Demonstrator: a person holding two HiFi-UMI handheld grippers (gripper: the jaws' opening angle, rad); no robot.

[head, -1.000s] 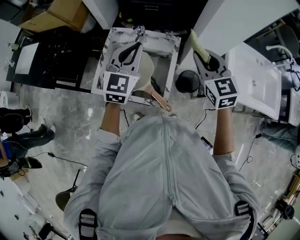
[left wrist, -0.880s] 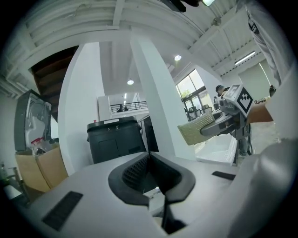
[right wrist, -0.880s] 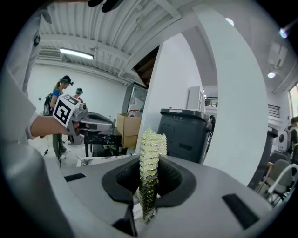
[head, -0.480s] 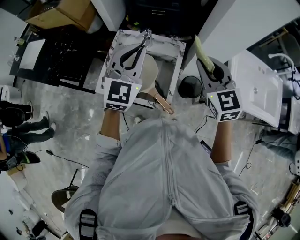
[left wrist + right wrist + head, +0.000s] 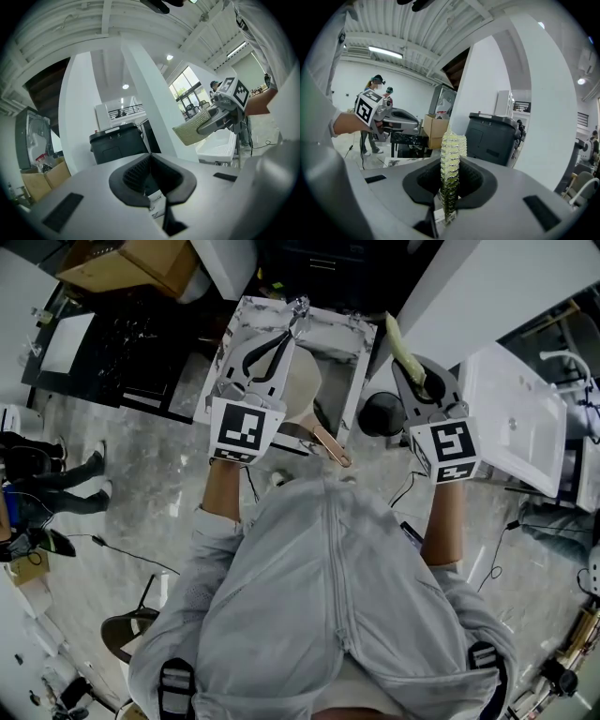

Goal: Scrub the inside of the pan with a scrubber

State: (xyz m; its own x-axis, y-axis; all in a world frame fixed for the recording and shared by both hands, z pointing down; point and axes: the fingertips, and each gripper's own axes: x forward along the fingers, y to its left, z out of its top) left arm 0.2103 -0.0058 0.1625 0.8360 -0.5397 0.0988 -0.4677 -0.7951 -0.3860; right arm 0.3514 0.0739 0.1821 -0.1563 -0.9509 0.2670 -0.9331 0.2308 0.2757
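The pan (image 5: 305, 381) has a pale beige inside and a copper-coloured handle (image 5: 330, 446); it lies in the marble-patterned basin (image 5: 349, 343), partly hidden under my left gripper (image 5: 284, 334). That gripper is held above the pan, jaws shut with nothing between them (image 5: 150, 157). My right gripper (image 5: 417, 362) is to the right of the basin, shut on a yellow-green scrubber (image 5: 397, 336) that sticks out past its tips. The scrubber (image 5: 451, 173) stands on edge between the right jaws. It also shows in the left gripper view as the scrubber (image 5: 191, 131).
A round black object (image 5: 379, 413) sits just right of the basin. Further right stands a white washbasin (image 5: 511, 418). A cardboard box (image 5: 141, 263) and dark shelving are at the back left. A black bin (image 5: 492, 136) stands ahead. People stand at the far left (image 5: 37, 484).
The head camera has shifted a little. My left gripper has edged further over the basin and pan. The right gripper still holds the scrubber in about the same place.
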